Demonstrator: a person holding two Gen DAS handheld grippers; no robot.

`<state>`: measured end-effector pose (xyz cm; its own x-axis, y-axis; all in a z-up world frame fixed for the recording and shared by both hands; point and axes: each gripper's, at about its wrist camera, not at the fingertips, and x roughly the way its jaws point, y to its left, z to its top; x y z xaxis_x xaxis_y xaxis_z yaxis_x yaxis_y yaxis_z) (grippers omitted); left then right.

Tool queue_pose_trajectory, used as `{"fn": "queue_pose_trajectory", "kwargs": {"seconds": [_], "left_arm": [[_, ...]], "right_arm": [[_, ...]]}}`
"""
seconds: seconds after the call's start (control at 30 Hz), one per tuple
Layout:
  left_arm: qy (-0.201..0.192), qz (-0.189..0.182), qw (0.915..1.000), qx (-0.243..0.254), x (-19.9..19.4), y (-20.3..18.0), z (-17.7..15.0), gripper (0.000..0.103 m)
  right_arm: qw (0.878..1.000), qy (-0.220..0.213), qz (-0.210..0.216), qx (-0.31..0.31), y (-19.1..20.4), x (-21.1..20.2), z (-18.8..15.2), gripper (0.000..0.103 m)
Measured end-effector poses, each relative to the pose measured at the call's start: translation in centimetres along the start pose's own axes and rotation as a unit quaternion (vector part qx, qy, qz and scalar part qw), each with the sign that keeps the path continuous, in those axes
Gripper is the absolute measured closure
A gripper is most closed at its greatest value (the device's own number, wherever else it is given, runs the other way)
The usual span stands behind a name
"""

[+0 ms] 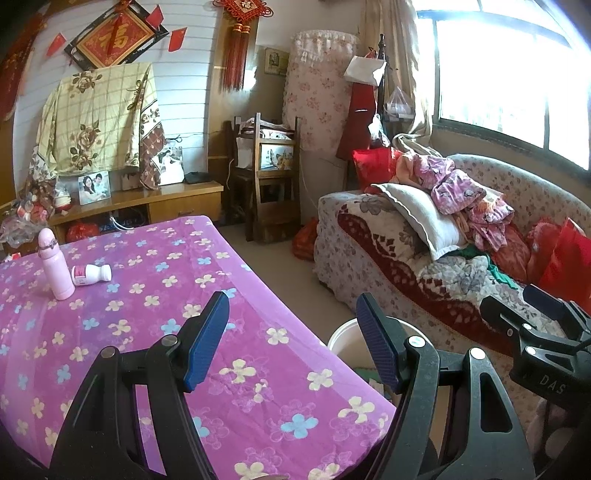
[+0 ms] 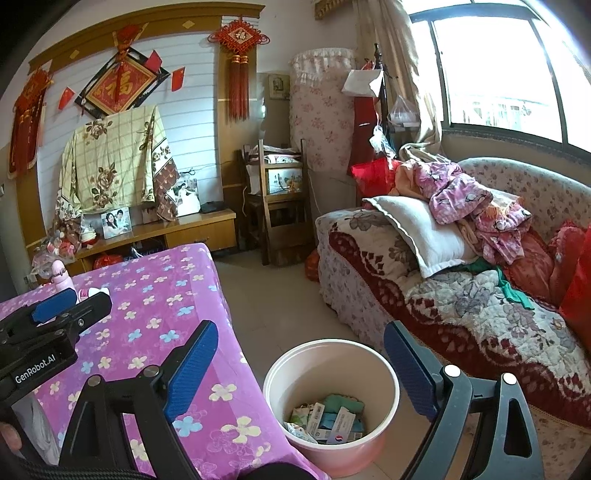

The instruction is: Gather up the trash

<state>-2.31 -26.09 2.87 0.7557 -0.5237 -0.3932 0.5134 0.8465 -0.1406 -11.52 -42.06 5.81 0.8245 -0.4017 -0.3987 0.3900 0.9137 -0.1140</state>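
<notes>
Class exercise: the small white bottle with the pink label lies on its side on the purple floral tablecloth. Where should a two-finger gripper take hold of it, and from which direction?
Grip the small white plastic bottle across its round middle, coming down from above with fingers straddling its long axis. It lies flat, cap end pointing right, so the sides are exposed. The tall pink flask stands close on its left, so favour the cap half, probably with the open left gripper.

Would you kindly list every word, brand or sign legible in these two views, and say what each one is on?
"GenRobot.AI": on the left gripper body.
"DAS": on the right gripper body, possibly cut off.
"福": on the framed red diamond plaque on the wall.
"福": on the red knot ornament, small.
Packets in the bin: print too small to read.
</notes>
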Motion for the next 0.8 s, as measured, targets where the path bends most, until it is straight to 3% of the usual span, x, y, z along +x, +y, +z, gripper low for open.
{"fn": "queue_pose_trajectory", "kwargs": {"seconds": [0.8], "left_arm": [[0.000, 0.003, 1.0000, 0.002, -0.02, -0.18, -0.24, 0.032]], "right_arm": [[1.000, 0.001, 0.000, -0.001, -0.11, 0.13, 0.02, 0.013]]}}
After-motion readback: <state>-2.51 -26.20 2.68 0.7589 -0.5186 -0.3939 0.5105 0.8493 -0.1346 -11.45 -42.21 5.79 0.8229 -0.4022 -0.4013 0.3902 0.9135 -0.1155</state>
